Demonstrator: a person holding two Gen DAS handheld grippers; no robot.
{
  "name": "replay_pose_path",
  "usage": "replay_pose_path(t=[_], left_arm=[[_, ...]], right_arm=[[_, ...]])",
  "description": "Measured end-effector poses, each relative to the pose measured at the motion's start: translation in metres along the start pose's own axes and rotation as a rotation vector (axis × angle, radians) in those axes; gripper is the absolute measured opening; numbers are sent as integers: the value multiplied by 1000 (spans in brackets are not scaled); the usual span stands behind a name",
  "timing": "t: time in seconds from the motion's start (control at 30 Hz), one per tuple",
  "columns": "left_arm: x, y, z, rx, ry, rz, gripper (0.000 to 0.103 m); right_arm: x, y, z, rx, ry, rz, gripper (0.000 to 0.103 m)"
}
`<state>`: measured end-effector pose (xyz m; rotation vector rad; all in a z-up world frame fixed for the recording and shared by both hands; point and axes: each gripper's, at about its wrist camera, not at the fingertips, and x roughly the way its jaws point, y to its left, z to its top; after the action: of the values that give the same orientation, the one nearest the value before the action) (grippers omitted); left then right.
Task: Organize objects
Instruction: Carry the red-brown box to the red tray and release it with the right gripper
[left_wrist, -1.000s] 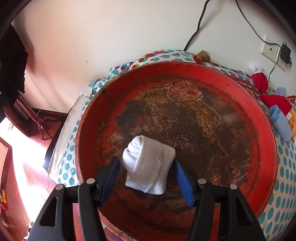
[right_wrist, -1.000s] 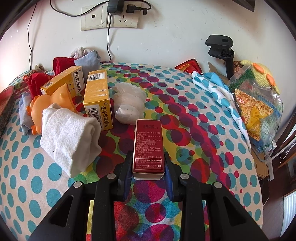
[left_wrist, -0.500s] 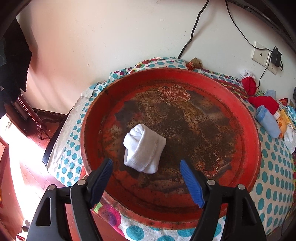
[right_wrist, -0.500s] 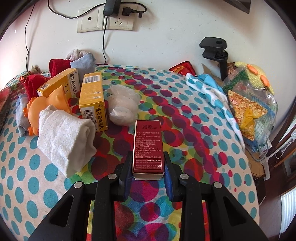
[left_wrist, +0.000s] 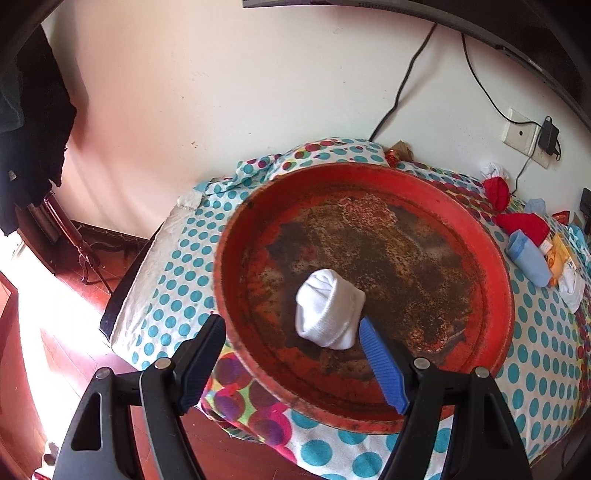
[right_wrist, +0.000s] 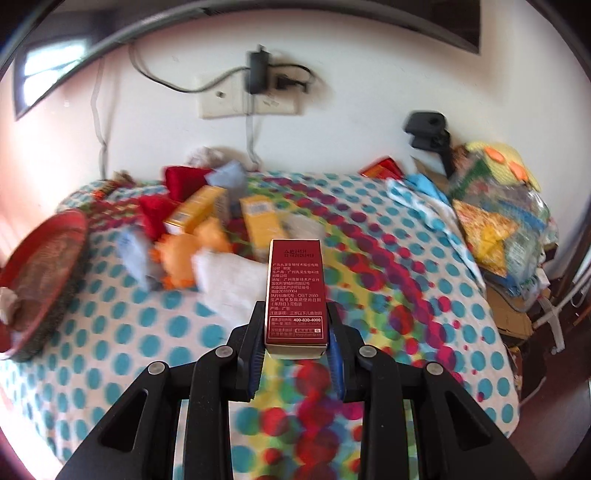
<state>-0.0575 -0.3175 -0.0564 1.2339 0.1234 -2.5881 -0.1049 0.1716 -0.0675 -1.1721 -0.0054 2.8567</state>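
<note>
My left gripper (left_wrist: 291, 358) hung wide open and empty above the red tray (left_wrist: 495, 266) on the dotted bedspread (left_wrist: 177, 258), where a rolled white sock (left_wrist: 327, 308) lay apart from both fingers. My right gripper (right_wrist: 295, 341) clamped the dark red box (right_wrist: 295, 291), raised clear of the bedspread before the blurred clutter.

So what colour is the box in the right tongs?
Dark red with white print, held by the right tongs; the box shows best in the right wrist view.
</note>
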Motion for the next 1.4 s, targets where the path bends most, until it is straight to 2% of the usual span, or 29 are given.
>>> replay_pose_path(t=[0.1,0.23,0.37,0.53,0.67,0.9,1.23,1.3,1.4], left_arm=[[2,16,0,-29,8,25,77],[5,27,-2,-60,18,22,77],[8,30,-4,-54,29,25,77],[9,33,-5,-62,35,20,77],[12,38,-7,-75,44,21,77],[20,43,-9,-89,65,19,77],[28,39,-13,-80,86,23,77],[29,37,-13,-74,88,22,77],[28,33,-12,-64,82,20,77]], right_arm=[[-5,45,7,-70,-9,82,28],[-1,115,9,-173,4,208,28],[13,185,6,-275,32,300,28],[32,251,7,-372,58,338,28],[54,290,12,-431,77,321,28],[86,332,21,-454,122,308,28],[112,345,24,-457,182,289,29],[109,342,24,-452,176,315,41],[94,331,25,-438,136,320,51]])
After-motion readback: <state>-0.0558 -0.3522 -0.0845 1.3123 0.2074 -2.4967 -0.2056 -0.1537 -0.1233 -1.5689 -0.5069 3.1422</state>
